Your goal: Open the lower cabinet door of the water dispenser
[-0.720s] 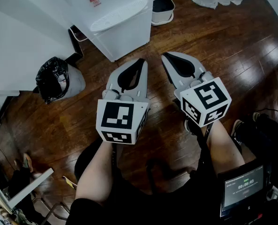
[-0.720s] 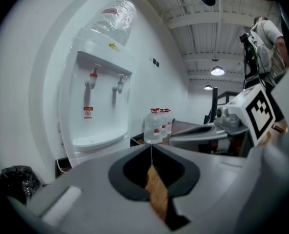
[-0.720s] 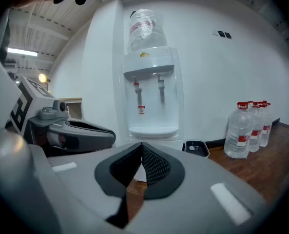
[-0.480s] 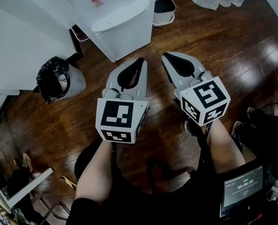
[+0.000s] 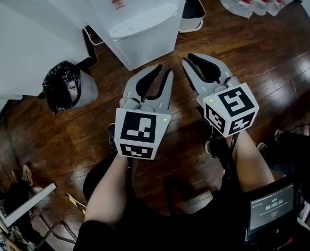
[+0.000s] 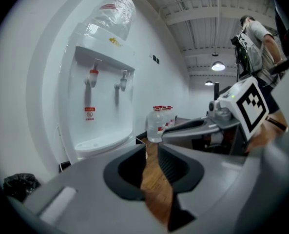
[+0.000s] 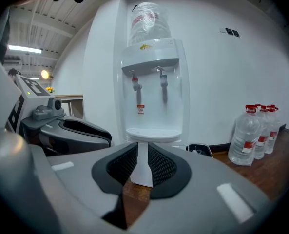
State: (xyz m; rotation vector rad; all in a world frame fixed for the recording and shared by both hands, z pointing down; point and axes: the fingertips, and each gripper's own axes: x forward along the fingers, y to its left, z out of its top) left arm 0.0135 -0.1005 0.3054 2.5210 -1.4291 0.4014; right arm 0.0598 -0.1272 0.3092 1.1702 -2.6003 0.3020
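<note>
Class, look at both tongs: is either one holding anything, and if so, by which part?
Nothing is held. The left tongs and the right tongs both stand slightly apart with nothing between them, not touching the water dispenser.

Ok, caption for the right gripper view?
Right gripper, jaws slightly apart and empty, aimed at the water dispenser; water bottles on the floor to its right.

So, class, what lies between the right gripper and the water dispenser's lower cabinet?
Only bare wooden floor. Nothing stands between the right gripper and the water dispenser's lower cabinet. The head view shows it best.
</note>
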